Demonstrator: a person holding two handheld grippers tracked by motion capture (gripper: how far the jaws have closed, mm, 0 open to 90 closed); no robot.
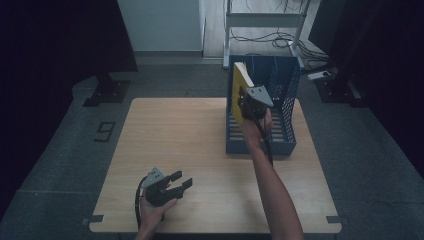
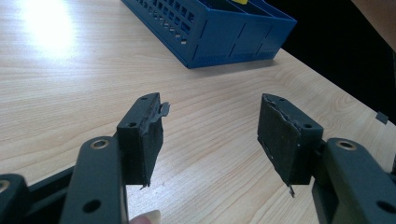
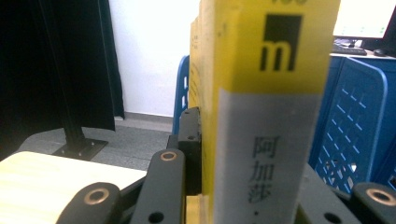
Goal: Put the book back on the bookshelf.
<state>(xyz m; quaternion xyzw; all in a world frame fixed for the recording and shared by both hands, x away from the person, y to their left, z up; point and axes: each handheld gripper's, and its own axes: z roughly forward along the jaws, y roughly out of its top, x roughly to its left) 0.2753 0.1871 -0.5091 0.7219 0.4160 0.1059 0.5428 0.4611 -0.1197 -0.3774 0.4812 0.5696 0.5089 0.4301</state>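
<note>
A yellow book [image 1: 240, 90] stands upright in the left part of the blue slotted rack [image 1: 287, 80] at the table's far right. My right gripper [image 1: 248, 102] is shut on the book's near edge; in the right gripper view the yellow book's spine [image 3: 266, 116], yellow above and pale with dark print below, stands between the jaws. My left gripper [image 1: 180, 182] rests low over the table's near left part, open, with nothing between its worn black pads [image 2: 148, 140]. The blue rack [image 2: 210, 28] lies ahead of it across the wood.
The wooden table [image 1: 175, 140] has bare room left of the rack. Its near edge is just behind my left hand. Dark curtains flank the scene, and a metal frame with cables [image 1: 265, 25] stands on the floor beyond the rack.
</note>
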